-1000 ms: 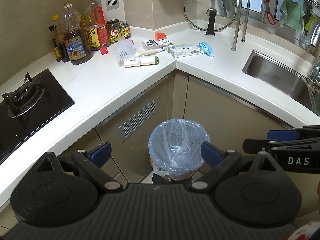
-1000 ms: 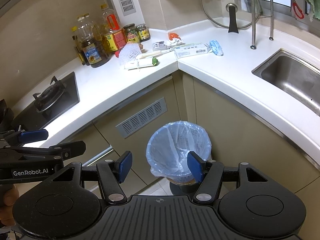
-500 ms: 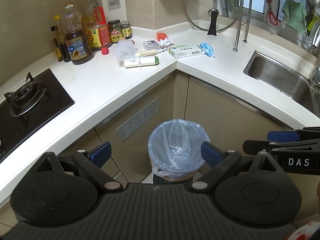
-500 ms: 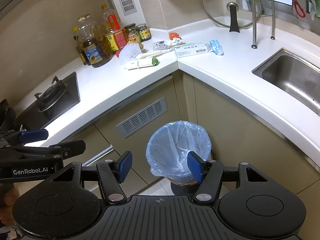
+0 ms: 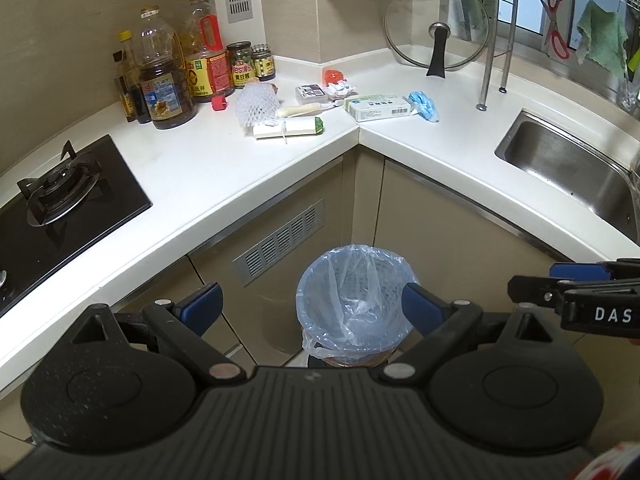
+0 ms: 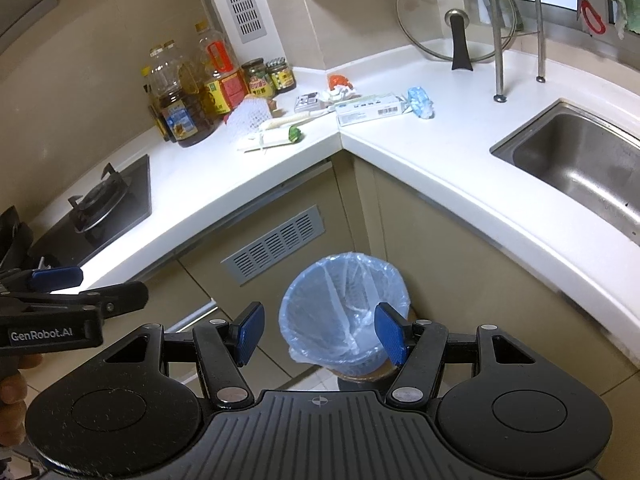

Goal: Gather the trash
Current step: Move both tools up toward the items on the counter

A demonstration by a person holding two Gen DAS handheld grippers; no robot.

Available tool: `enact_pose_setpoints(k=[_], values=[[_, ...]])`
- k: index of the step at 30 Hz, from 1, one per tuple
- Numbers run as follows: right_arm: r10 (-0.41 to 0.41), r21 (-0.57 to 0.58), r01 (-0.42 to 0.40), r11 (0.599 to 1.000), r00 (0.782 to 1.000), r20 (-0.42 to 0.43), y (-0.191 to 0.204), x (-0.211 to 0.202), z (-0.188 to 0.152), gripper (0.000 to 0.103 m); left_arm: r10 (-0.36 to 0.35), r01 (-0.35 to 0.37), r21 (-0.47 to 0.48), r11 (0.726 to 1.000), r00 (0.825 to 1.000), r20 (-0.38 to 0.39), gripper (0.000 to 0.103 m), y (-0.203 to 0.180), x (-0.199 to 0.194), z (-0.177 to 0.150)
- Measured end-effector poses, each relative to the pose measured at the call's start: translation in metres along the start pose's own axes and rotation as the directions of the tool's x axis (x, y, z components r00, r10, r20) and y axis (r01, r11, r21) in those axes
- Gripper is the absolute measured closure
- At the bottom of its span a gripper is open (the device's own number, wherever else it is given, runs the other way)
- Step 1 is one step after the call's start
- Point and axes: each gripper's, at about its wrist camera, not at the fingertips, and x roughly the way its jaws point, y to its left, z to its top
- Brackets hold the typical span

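A bin lined with a pale blue bag (image 5: 354, 304) (image 6: 344, 312) stands on the floor in the cabinet corner. Trash lies on the counter corner above it: a white foam net (image 5: 256, 104) (image 6: 247, 116), a rolled white wrapper with a green end (image 5: 289, 127) (image 6: 272, 136), a white carton (image 5: 378, 107) (image 6: 370, 109), a crumpled blue wrapper (image 5: 424, 105) (image 6: 419, 102) and a red-and-white scrap (image 5: 336, 82) (image 6: 340, 85). My left gripper (image 5: 310, 304) hovers open over the bin, nothing between its pads. My right gripper (image 6: 318, 336) is also open and empty, above the bin.
Oil bottles and jars (image 5: 188, 76) stand at the back left by a gas hob (image 5: 52, 196). A glass lid (image 5: 438, 28) leans in the corner. The steel sink (image 5: 576, 168) lies to the right. A rack post (image 5: 490, 40) stands on the counter.
The right gripper has shifted slightly toward the counter, so the counter looks a little nearer. Both grippers stay open and empty.
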Motion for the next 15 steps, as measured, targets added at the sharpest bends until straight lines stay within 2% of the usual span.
enact_pose_setpoints(k=[8,15], values=[[0.005,0.016,-0.005,1.000,1.000,0.012,-0.027,0.000,0.002,0.042,0.008,-0.008,-0.014,1.000,1.000,0.022,0.007,-0.007,0.000,0.002],[-0.007,0.088,0.005,0.996,1.000,0.027,-0.051,0.003,0.006,0.042,0.014,-0.014,0.006,1.000,1.000,0.028,0.008,-0.007,0.013,0.012]])
